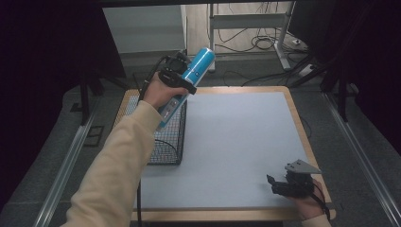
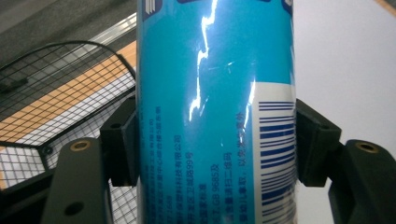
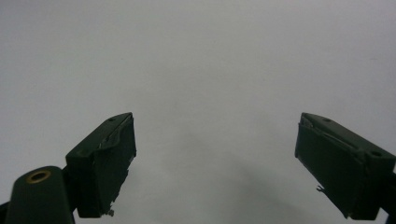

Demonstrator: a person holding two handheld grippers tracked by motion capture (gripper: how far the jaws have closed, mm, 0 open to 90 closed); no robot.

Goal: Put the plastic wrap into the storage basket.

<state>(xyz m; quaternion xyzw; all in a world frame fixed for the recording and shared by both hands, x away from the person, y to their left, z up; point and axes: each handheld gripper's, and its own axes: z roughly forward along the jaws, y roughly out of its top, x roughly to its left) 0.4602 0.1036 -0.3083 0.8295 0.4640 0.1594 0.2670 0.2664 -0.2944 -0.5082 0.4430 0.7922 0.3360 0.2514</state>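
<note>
A tall blue can (image 1: 195,71) with white print and a barcode is held tilted in the air above the black wire basket (image 1: 171,137) at the table's left side. My left gripper (image 1: 178,81) is shut on the can; in the left gripper view both jaws press against the can (image 2: 215,112) from either side. My right gripper (image 1: 279,185) rests low near the table's front right corner, open, with nothing between its fingers (image 3: 105,158) but the grey mat.
A grey mat (image 1: 236,146) covers the wooden table (image 1: 302,137). The wire basket (image 2: 51,107) stands at the mat's left edge, below the can. Cables and a table frame (image 1: 250,21) lie on the floor beyond the far edge.
</note>
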